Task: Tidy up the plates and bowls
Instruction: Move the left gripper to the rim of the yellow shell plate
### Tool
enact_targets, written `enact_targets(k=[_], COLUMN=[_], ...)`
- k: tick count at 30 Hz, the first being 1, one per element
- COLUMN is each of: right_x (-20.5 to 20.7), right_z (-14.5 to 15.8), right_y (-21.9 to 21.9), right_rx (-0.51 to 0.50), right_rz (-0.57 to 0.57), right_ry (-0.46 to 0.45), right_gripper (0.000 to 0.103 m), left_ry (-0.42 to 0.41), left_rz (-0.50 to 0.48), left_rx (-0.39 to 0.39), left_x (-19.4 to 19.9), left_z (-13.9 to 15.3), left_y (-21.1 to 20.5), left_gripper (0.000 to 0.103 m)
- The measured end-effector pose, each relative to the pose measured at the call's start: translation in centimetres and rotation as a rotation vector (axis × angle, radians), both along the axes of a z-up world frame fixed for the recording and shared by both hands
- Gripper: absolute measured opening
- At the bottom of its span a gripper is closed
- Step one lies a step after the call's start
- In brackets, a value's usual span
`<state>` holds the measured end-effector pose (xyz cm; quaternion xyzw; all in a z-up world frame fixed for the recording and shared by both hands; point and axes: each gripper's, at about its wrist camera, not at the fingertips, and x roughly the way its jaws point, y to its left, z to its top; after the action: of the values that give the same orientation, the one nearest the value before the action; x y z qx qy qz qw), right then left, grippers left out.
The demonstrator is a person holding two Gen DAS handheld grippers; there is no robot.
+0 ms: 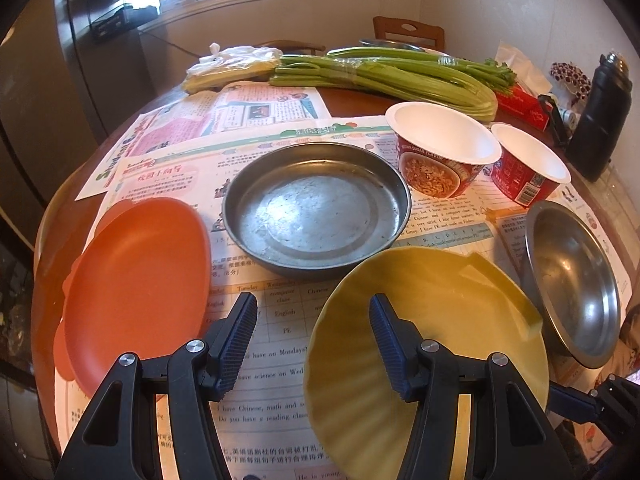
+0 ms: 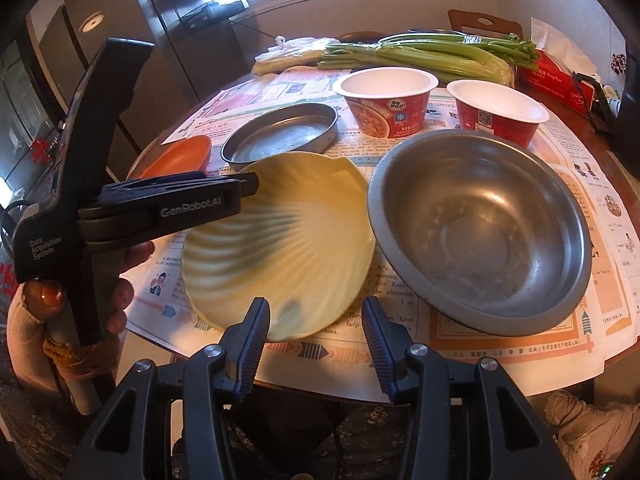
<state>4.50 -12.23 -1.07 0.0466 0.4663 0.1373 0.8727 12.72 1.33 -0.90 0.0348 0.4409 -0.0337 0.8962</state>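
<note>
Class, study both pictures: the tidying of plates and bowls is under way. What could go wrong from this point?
1. The left gripper straddles the yellow plate at its wavy rim; a shallow pinch there may slip.
2. The plate lies almost against the metal bowl, so lifting or swinging it could knock the bowl.
3. The dishes sit on loose newspaper; dragging one may pull the sheets and upset the light paper cups.
</note>
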Motion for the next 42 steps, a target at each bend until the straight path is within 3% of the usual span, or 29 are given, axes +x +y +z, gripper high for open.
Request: enact_targets(k=[20, 24, 31, 42], right_x=[-0.4, -0.5, 0.3, 0.4], right_z=[-0.1, -0.1, -0.5, -0.2], right_y=[-1.0, -1.4, 0.0, 1.4], right_rx=[0.016, 0.03, 0.004, -0.008], right_rz=[-0.059, -0.072, -0.03, 0.015], right_ry=[-0.003, -0.001, -0.023, -0.055], right_gripper=[0.048, 0.048, 0.048, 0.05], left_ry=[-0.009, -0.007, 0.005, -0.026], left_rz=[-0.02, -0.028, -0.064, -0.032], left_rx=[-0.032, -0.055, -0.092, -0.104], left_x=[0.4, 0.1, -0.2, -2.3], left_z=[-0.8, -1.0, -1.2, -0.5], left_y=[0.1, 0.2, -0.1, 1.1], left_gripper=[0.055, 0.049, 0.036, 0.036])
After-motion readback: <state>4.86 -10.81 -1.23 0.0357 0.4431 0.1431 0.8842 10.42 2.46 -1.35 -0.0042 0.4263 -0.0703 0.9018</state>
